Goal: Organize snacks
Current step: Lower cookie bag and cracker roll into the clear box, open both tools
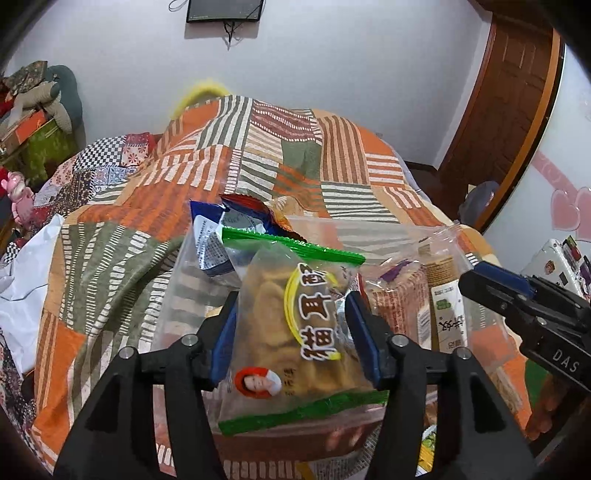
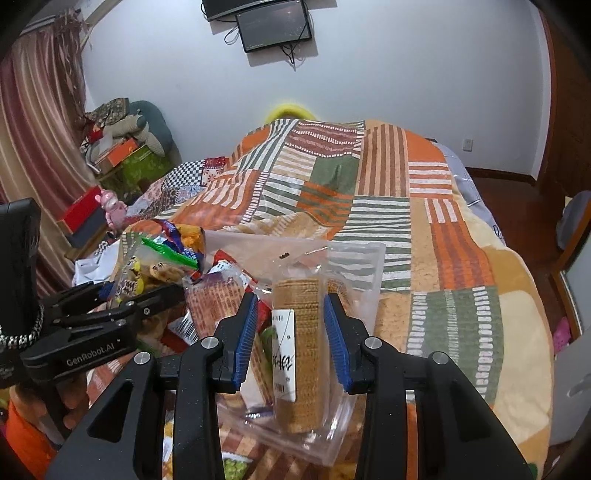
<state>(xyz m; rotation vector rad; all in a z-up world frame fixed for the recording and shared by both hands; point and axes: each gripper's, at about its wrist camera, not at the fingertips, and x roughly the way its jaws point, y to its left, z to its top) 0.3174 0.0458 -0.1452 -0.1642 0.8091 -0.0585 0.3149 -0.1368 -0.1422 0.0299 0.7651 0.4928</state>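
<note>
while the left gripper [image 1: 291, 325] clamps a fried-snack bag [image 1: 295, 317], the right gripper [image 2: 290, 339] gapes around the cracker sleeve [image 2: 301, 350].

Snack bags [image 1: 295, 314] heaped on the quilt [image 1: 258, 155], cracker stack [image 2: 299, 350] apparently right of them.

Patchwork quilt [image 1: 258, 158], wall monitor [image 2: 273, 24]
</note>
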